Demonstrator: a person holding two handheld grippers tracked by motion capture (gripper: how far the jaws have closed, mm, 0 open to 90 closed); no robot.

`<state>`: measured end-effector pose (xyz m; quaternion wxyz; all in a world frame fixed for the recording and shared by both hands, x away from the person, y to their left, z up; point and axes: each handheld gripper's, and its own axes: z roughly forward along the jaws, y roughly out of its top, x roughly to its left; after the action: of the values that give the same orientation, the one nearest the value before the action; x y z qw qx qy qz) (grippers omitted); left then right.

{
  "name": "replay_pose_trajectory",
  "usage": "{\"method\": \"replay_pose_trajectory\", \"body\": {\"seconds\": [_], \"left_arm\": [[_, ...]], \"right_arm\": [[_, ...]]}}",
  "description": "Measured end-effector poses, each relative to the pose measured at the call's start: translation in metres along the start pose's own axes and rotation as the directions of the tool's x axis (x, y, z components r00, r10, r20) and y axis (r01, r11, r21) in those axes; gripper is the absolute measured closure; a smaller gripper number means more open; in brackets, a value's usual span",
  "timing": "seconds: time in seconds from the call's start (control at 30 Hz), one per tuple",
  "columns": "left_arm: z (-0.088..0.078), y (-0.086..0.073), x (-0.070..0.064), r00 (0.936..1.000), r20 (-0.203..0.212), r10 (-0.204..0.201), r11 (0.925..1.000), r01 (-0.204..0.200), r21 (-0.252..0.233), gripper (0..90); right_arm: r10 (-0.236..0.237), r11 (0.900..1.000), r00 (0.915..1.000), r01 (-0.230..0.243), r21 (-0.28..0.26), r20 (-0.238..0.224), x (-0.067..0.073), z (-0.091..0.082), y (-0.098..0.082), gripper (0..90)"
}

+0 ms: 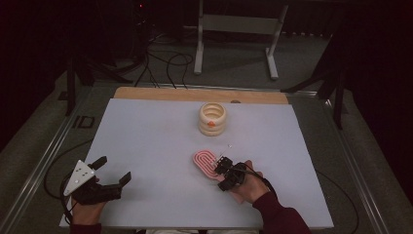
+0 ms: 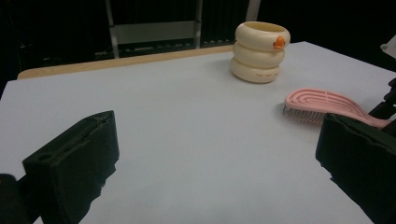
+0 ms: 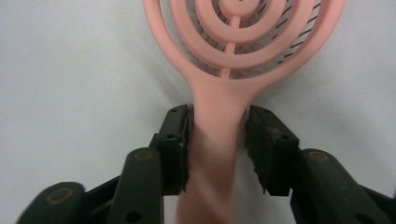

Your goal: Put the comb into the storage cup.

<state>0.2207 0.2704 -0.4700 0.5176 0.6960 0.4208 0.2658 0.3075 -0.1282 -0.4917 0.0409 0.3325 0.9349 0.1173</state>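
A pink hairbrush lies bristles down on the white tabletop, right of centre. My right gripper reaches it from the near side. In the right gripper view its two black jaws stand on either side of the pink handle, and the pads press against it, so my right gripper is shut on the brush. My left gripper rests at the near left with its jaws wide open and nothing between them. From my left gripper the brush lies far to the right.
A cream ringed cup with a small orange duck figure stands upright at the back centre; in the left gripper view the cup sits behind the brush. A wooden strip borders the far edge. A white frame and cables lie on the floor beyond.
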Motion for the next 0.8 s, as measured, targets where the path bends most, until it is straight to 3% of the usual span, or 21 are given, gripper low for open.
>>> {"method": "replay_pose_trajectory", "body": {"seconds": [0.13, 0.4, 0.63, 0.8], "left_arm": [[0.0003, -0.0001, -0.0002, 1.0, 0.002, -0.001, 1.0, 0.001, 0.002, 0.1], [0.0004, -0.0003, 0.0003, 1.0, -0.001, -0.003, 1.0, 0.003, 0.005, 0.1], [0.0006, -0.0005, 0.0003, 1.0, -0.003, -0.003, 1.0, 0.003, 0.006, 0.1], [0.0004, -0.0004, 0.0003, 1.0, -0.005, -0.003, 1.0, 0.003, 0.007, 0.1]], "right_arm": [[-0.03, 0.999, 0.9996, 0.03, 0.012, -0.001, -0.0007, 0.0002, 0.001, 68.7], [-0.075, 0.997, 0.9969, 0.076, 0.022, -0.024, -0.0038, -0.0004, 0.002, 69.7], [-0.084, 0.996, 0.9962, 0.083, -0.026, -0.022, -0.0051, -0.0017, -0.0048, 69.9], [-0.064, 0.997, 0.9979, 0.063, -0.044, -0.013, -0.0025, -0.0034, -0.0071, 69.9]]}}
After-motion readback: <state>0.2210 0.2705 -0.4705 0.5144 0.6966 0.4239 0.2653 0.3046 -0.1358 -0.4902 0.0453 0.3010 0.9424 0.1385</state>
